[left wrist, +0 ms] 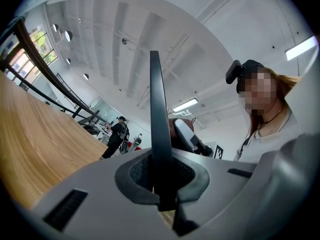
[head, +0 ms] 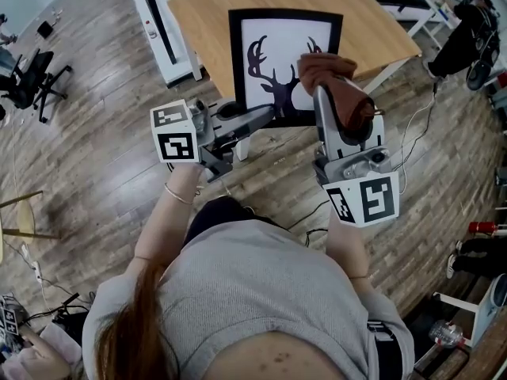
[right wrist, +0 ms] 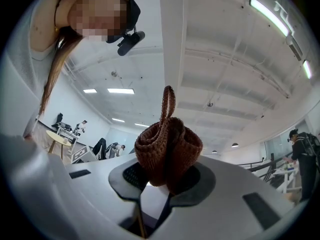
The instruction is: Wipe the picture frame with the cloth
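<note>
A black picture frame (head: 273, 34) with a deer silhouette stands tilted at the near edge of the wooden table (head: 206, 14). My left gripper (head: 265, 117) is shut on its lower left edge; in the left gripper view that thin dark picture frame edge (left wrist: 159, 114) runs up from between the jaws of the left gripper (left wrist: 162, 184). A brown knitted cloth (head: 337, 77) is bunched in my right gripper (head: 333, 93), which is shut on it, and rests against the frame's right side. In the right gripper view the cloth (right wrist: 167, 151) bulges out of the right gripper (right wrist: 162, 181).
White table legs (head: 162, 30) stand at the table's left. An office chair (head: 32, 77) is on the wooden floor far left, a wooden stool (head: 20, 220) below it. A person in black (head: 467, 30) is at the upper right. Cables (head: 416, 133) trail across the floor.
</note>
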### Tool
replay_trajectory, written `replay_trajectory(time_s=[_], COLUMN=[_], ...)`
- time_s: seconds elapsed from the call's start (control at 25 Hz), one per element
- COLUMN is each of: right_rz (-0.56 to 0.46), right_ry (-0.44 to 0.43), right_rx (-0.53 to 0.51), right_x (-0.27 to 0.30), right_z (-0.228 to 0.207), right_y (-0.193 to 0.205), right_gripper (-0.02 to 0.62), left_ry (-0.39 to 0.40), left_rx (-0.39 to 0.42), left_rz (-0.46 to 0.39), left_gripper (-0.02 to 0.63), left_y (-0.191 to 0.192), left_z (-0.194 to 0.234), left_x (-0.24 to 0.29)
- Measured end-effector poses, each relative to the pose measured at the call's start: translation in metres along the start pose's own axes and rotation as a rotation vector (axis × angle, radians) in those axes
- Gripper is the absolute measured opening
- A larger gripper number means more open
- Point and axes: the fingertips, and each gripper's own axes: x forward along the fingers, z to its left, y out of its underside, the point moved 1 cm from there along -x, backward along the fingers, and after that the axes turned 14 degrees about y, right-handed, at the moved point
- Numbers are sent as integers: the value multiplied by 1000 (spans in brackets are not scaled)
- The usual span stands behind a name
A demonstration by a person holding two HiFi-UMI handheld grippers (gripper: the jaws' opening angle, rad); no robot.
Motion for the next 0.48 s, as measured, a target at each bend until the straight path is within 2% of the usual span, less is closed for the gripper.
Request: replay_trajectory(time_s=[0.48], right_rz=[65], right_ry=[-42], right_rx=[14], right_x=[-27], right_z=[7], right_y=[21], right_gripper=[97], left_ry=[-10], left_rx=[14], left_rz=[-20], left_gripper=[18], left_y=[-3], left_z=[-3], left_x=[1])
